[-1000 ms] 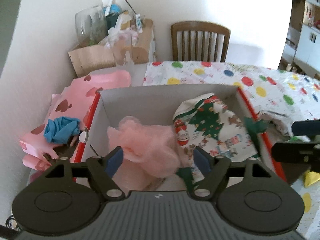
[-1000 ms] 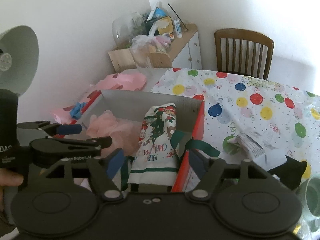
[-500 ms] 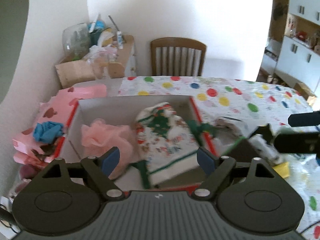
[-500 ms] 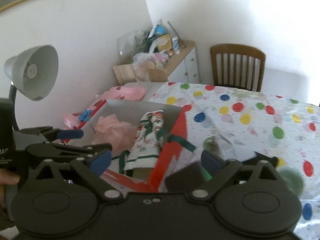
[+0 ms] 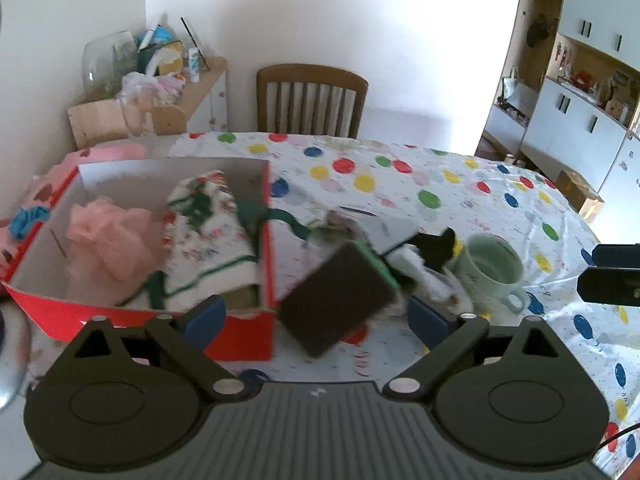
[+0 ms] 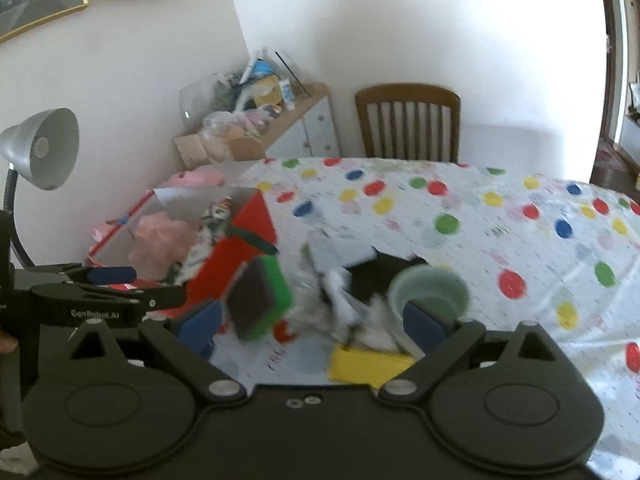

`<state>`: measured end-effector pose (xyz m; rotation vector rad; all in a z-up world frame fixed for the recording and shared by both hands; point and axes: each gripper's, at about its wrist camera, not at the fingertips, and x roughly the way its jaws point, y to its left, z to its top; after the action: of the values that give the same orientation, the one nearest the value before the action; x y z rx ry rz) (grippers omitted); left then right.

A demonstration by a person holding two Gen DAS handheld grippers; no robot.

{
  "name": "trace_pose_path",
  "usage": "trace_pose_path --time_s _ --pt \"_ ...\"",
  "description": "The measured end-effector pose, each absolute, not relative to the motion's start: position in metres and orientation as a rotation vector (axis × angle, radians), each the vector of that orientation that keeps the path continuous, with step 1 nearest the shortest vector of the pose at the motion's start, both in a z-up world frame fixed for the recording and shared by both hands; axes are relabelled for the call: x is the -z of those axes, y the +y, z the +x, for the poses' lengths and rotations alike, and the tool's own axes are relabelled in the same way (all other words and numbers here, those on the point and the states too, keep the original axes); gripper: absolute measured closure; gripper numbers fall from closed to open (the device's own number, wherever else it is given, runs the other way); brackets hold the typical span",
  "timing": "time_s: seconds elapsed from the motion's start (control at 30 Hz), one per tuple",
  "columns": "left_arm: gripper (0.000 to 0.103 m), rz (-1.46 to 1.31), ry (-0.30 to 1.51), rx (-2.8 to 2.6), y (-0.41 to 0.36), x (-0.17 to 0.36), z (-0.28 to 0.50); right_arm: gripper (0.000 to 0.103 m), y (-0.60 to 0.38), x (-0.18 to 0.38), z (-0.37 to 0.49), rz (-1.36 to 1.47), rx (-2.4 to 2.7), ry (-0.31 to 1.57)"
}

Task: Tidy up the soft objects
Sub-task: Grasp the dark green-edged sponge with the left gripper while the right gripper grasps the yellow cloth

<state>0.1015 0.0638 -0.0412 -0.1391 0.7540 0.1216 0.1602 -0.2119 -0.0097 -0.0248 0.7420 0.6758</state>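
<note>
Polka-dot tablecloth (image 5: 460, 184) fronts a wooden chair (image 5: 312, 100) and white wall (image 5: 360, 20).

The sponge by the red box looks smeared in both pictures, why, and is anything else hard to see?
Left wrist view: the green sponge and the clutter beside it are motion-blurred, and the wall behind the chair is washed out by glare. Right wrist view: same smear on sponge and mug; the fisheye lens curves the room's edges.

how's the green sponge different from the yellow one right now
The green sponge has a dark scouring face and is tilted up on edge beside the red box; the yellow sponge shows plain yellow and lies flat near the mug. The green one looks blurred, the yellow sharper. Both are blocky sponges outside the box.
</note>
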Motion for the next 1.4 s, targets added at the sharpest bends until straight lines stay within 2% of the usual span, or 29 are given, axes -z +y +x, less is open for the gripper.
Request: trace_pose_path --time_s 0.07,0.47,0.83,1.4 --pt "0.002 -0.132 0.755 -0.123 0.051 0.044 0.104 0.006 -0.226 0.013 0.161 -0.031 -0.666 0.742" --pt "0.002 -0.126 0.794 -0.030 0.034 0.077 0.124 0.006 -0.243 0.051 0.167 -0.069 -0.674 0.813" --pt "0.002 0.095 0.756 0.027 0.026 0.098 0.142 0.012 -0.203 0.101 0.171 -0.213 -0.736 0.828" --pt "0.002 0.203 0.764 0.053 0.022 0.115 0.182 0.040 -0.145 0.143 0.184 -0.647 -0.852 0.745"
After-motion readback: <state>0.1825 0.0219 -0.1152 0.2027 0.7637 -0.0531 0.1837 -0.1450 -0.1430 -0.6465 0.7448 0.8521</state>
